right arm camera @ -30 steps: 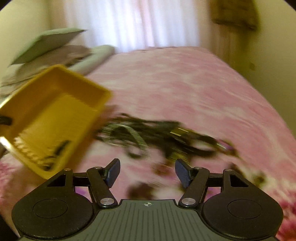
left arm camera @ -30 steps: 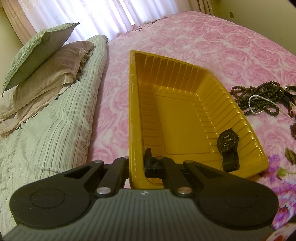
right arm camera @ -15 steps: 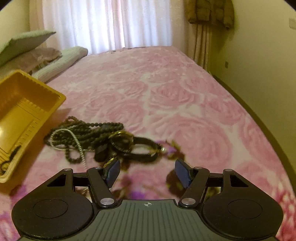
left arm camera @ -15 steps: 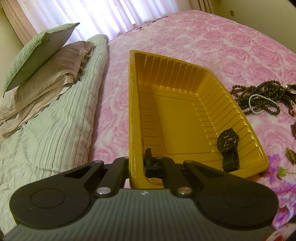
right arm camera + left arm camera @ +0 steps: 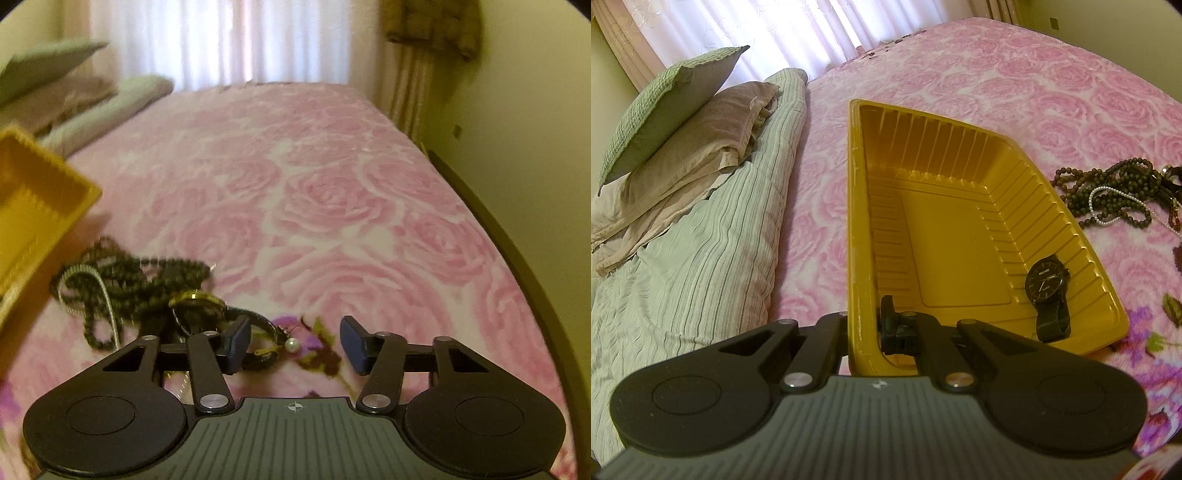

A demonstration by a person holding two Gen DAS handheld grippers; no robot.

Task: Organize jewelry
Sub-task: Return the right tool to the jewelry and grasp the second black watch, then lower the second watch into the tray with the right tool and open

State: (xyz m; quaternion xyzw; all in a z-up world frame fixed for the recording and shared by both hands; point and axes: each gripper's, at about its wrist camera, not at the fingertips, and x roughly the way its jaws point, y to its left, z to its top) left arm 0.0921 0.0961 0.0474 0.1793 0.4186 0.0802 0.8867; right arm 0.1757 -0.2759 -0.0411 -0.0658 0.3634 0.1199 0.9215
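A yellow plastic tray (image 5: 1012, 206) lies on the pink rose bedspread. My left gripper (image 5: 862, 328) is shut on the tray's near left wall. A black watch (image 5: 1047, 291) lies in the tray's near right corner. To the right of the tray is a tangle of dark bead necklaces (image 5: 1108, 195) with a thin pearl strand. In the right wrist view the same tangle (image 5: 125, 284) lies left of centre, with a gold-rimmed watch (image 5: 199, 302) and a pearl earring (image 5: 291, 345) beside it. My right gripper (image 5: 293, 341) is open and empty, low over the earring.
Pillows (image 5: 683, 110) and a striped folded quilt (image 5: 694, 258) lie along the left of the bed. The bed's right edge (image 5: 517, 258) runs along a wall. The tray's corner (image 5: 44, 206) shows at the left of the right wrist view.
My right gripper has moved forward and down toward the jewelry pile, still open. My left gripper and the tray have not moved.
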